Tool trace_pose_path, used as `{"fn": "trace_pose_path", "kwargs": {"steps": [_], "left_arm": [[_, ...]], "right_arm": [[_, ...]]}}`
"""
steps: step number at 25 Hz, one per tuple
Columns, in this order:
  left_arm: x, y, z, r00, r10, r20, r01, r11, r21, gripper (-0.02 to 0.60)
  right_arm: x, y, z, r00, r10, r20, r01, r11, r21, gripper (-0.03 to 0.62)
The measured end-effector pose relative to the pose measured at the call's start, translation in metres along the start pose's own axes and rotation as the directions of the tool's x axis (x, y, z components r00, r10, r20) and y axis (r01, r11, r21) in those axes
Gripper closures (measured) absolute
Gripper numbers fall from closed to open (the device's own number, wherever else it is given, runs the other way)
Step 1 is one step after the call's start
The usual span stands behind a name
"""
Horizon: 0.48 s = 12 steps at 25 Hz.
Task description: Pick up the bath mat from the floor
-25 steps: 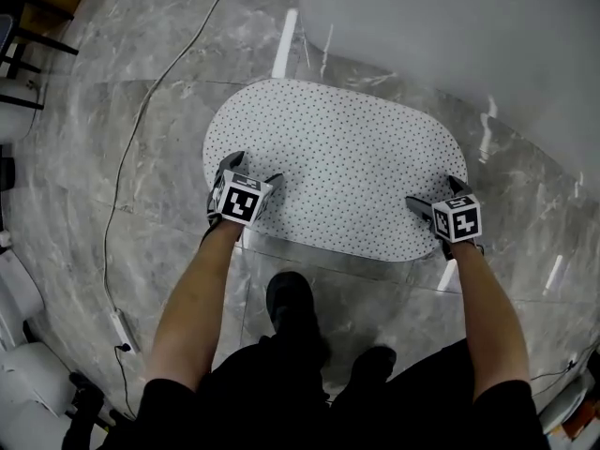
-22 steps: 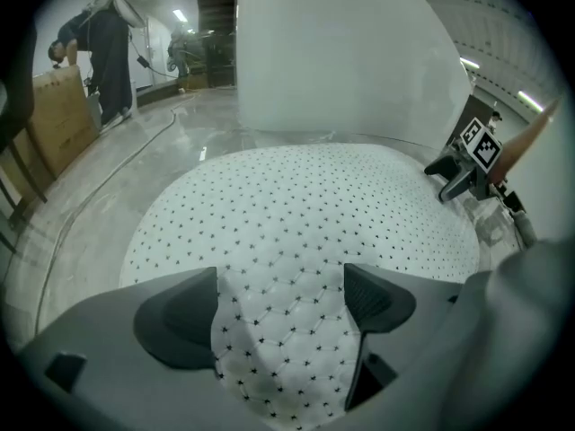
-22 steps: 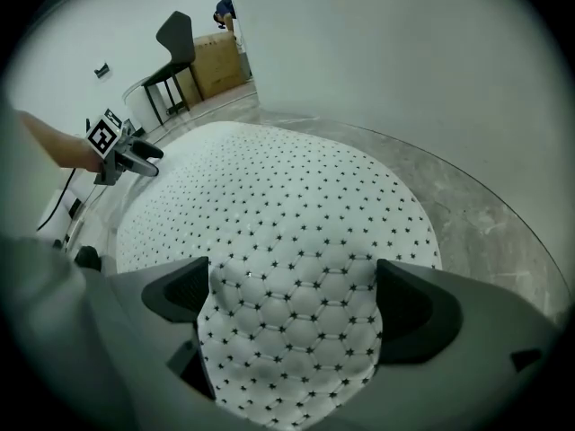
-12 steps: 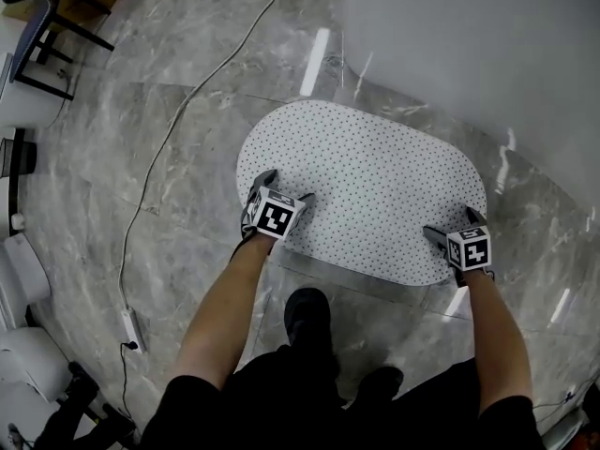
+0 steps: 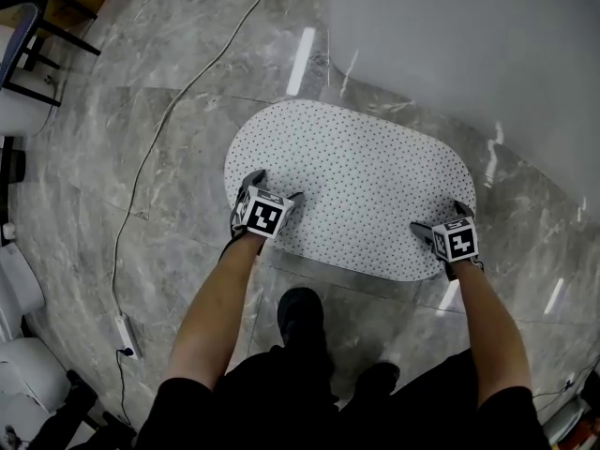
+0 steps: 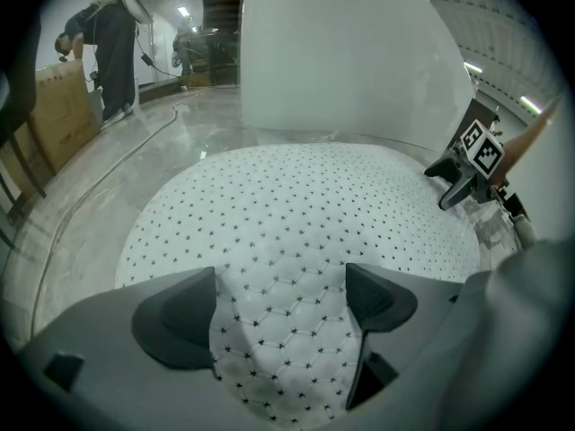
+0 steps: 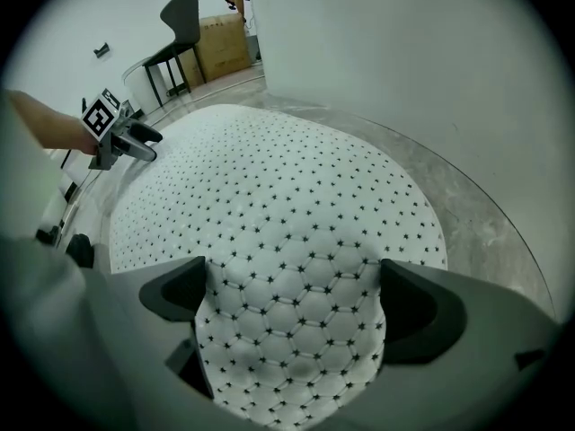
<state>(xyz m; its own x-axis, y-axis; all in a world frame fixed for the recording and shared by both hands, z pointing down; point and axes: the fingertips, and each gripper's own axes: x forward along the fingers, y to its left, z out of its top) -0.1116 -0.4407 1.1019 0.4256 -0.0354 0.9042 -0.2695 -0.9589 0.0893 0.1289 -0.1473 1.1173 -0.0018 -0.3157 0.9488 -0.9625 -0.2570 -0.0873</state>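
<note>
**matfan:** Why is there a gripper parked at each end of the near edge?

**gripnerd:** My guess is it's because the bath mat [image 5: 352, 190] is wide and floppy, so one pinch in the middle would just let both ends droop. It's lying flat on the marble floor [image 5: 169, 157], with its far side close to the white panel [image 5: 469, 45]. The left gripper [image 5: 275, 188] is over the near-left corner. The right gripper [image 5: 439, 219] is over the near-right end. Both point steeply down so the jaws can bite into the edge.

**matfan:** Are they holding it already?

**gripnerd:** Nope. In the left gripper view the left gripper [image 6: 280, 308] has its jaws spread wide, and there's only flat dotted mat between them. The right gripper [image 7: 296, 299] looks the same, about as wide as it goes. I honestly can't tell if the tips are touching the mat or hovering just above it. Nothing is bunched up or lifted, though.

**matfan:** Anything different from a second ago?

**gripnerd:** Barely. The right jaws have just been opening a little more, with mat between them but not pinched. Both hands sit at the same spots on the mat's near edge as before. The mat is as flat as it was, and mostly the head view has drifted. I'd call this lined up and about to close.
</note>
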Motion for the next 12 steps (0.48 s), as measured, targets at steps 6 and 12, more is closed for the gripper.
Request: {"fn": "trace_pose_path", "kwargs": {"steps": [6, 12], "left_arm": [[-0.0024, 0.0010, 0.0005, 1.000, -0.009, -0.006, 0.009, 1.000, 0.029, 0.129], [-0.0007, 0.0018, -0.0023, 1.000, -0.005, -0.009, 0.005, 1.000, 0.019, 0.129]], "right_arm": [[0.0012, 0.0009, 0.0027, 1.000, 0.002, -0.015, -0.002, 1.000, -0.003, 0.008], [0.0060, 0.0045, 0.0066, 0.997, 0.009, -0.081, -0.011, 0.999, -0.030, 0.008]]}}
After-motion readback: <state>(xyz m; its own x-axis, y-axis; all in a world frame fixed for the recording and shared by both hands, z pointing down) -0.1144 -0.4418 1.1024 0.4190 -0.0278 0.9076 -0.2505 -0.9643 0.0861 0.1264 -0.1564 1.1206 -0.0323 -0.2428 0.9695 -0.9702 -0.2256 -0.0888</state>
